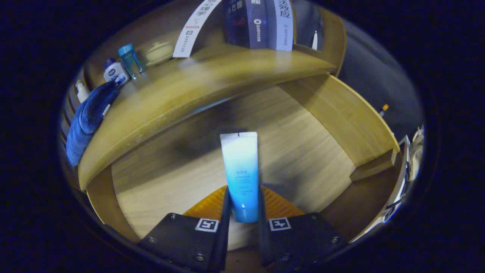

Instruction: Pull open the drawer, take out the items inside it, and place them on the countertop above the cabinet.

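Gripper view: gripper (242,206) clamps one tube (240,170) over the open drawer (303,151).

Tube (240,170): smooth plastic, slightly glossy, pinched between both fingers (227,212). Drawer (303,144): pale wood, matt, fine grain. Table (197,91) above: varnished wood, soft sheen. Towel (87,121): thick fluffy cloth. Blue bottle (130,60): translucent, maybe plastic. Books (259,22): glossy paper covers.
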A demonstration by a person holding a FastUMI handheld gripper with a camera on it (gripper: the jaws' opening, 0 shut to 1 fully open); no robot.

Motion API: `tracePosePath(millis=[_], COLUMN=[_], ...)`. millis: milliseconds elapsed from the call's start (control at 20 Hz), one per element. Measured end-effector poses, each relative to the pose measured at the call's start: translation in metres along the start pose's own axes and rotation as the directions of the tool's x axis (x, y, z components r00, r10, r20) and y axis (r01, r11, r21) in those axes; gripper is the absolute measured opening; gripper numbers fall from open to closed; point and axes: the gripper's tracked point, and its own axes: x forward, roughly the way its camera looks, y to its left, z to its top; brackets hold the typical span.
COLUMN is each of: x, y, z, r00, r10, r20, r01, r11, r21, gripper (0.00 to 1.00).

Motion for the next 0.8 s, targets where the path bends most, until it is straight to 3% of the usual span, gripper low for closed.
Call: tracePosePath(millis=[350, 800], x=[-0.033, -0.079], y=[0.003, -0.004], z=[0.035, 0.036], r00=[0.974, 0.959], r10=[0.018, -0.084], r20=[0.225, 0.27], r01=[-0.022, 0.129], r11=[1.0, 0.98], r21=[0.015, -0.154], gripper=[0.34, 0.34])
